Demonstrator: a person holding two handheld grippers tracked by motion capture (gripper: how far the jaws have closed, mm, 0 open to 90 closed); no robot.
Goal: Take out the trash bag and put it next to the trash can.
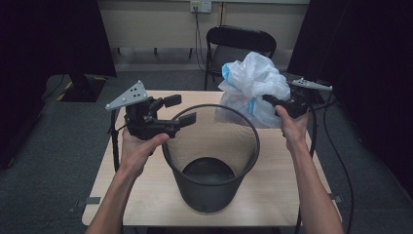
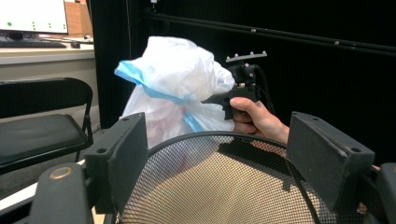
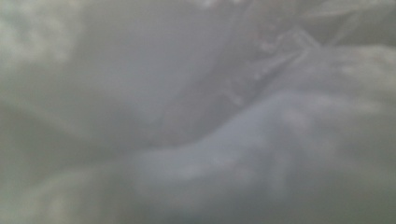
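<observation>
A black folding chair [image 1: 238, 41] stands behind the table [image 1: 272, 195], with dark curtains to either side and a wall socket above it; in the left gripper view a monitor [image 2: 32, 16] glows on a desk at the far left. On the table stands 1 black mesh waste bin [image 1: 210, 161], upright and open-topped, its near wall rising between the 2 hands.

The left hand-held gripper [image 1: 181, 109] is held level at the bin's left rim, pointing right across it. Its jaws stand wide apart with the rim's edge between them, and the pads do not press on it.

The right hand-held gripper [image 1: 270, 101] is held level at the bin's far right, pointing left, its jaws clamped on a crumpled white plastic bag [image 1: 253, 85] with blue drawstring bands. The bag hangs bunched above the table just behind the bin's far rim. The right gripper view is blurred by pale plastic [image 3: 196, 140] up close.
</observation>
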